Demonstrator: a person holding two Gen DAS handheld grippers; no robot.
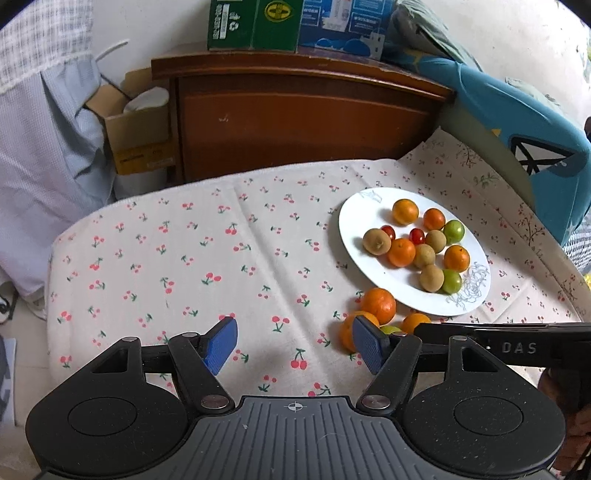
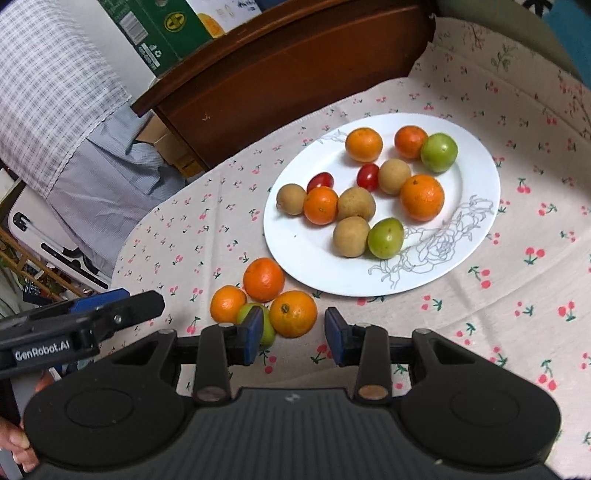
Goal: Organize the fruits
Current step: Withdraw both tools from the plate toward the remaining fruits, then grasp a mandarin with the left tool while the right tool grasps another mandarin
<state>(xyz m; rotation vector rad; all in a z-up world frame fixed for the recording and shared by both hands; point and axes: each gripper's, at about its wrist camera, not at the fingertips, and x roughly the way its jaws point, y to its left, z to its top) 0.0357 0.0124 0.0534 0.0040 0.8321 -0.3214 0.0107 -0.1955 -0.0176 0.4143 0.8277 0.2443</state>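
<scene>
Right wrist view: right gripper (image 2: 293, 338) spread and empty at lower centre, just short of loose orange (image 2: 293, 313) beside green fruit (image 2: 258, 325); plate (image 2: 303, 254) above. Left gripper (image 1: 293, 345) spread, empty. Best straddled squarely, clear of neighbours, before pinching gently.

cherry-print cloth (image 1: 221, 258), wooden cabinet (image 1: 295, 122), green carton (image 1: 255, 24)
</scene>
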